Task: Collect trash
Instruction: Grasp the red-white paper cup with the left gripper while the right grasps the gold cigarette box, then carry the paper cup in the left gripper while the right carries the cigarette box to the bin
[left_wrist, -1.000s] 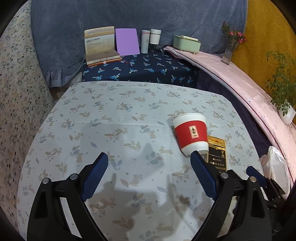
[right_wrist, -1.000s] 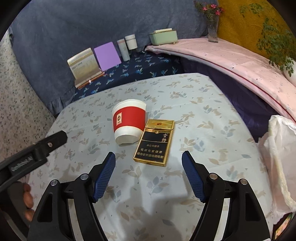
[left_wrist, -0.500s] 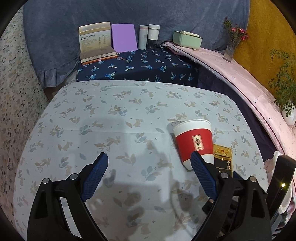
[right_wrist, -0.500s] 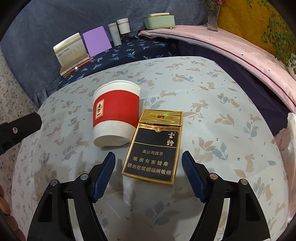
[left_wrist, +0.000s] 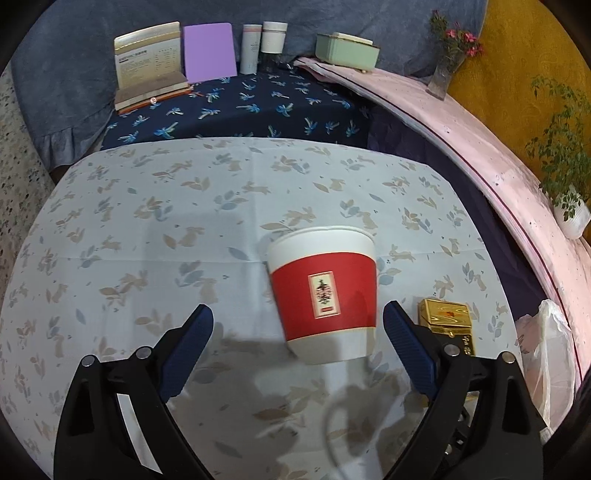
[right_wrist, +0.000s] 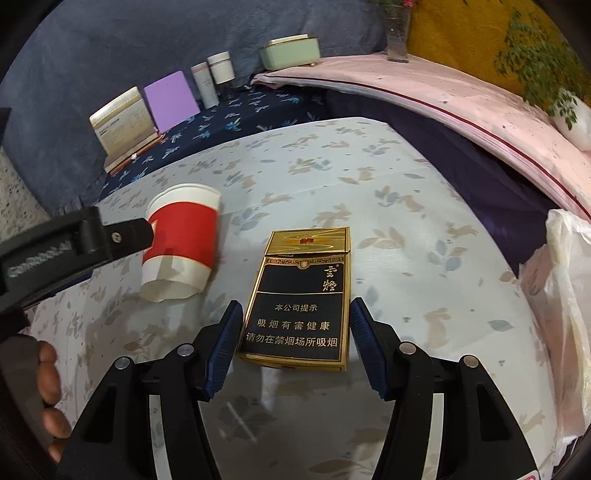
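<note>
Two tools close in on two pieces of trash lying on the floral-print tabletop (left_wrist: 155, 229).

Left wrist view: the left tool (left_wrist: 297, 345) stands wide, its blue pads on either side of the red-and-white paper cup (left_wrist: 325, 291), which lies on its side, not yet touched. The cup looks light, thin-walled and easily crushed; a gentle hold across the red band should suit it.
Right wrist view: the right tool (right_wrist: 295, 341) is closing, its jaws flanking the lower end of the flat black-and-gold cardboard cigarette box (right_wrist: 303, 302), small gaps remaining. The box looks light, fairly stiff, with glossy faces; its long edges offer the firmest hold. A white plastic bag (right_wrist: 565, 295) sits at the tabletop's right edge.
</note>
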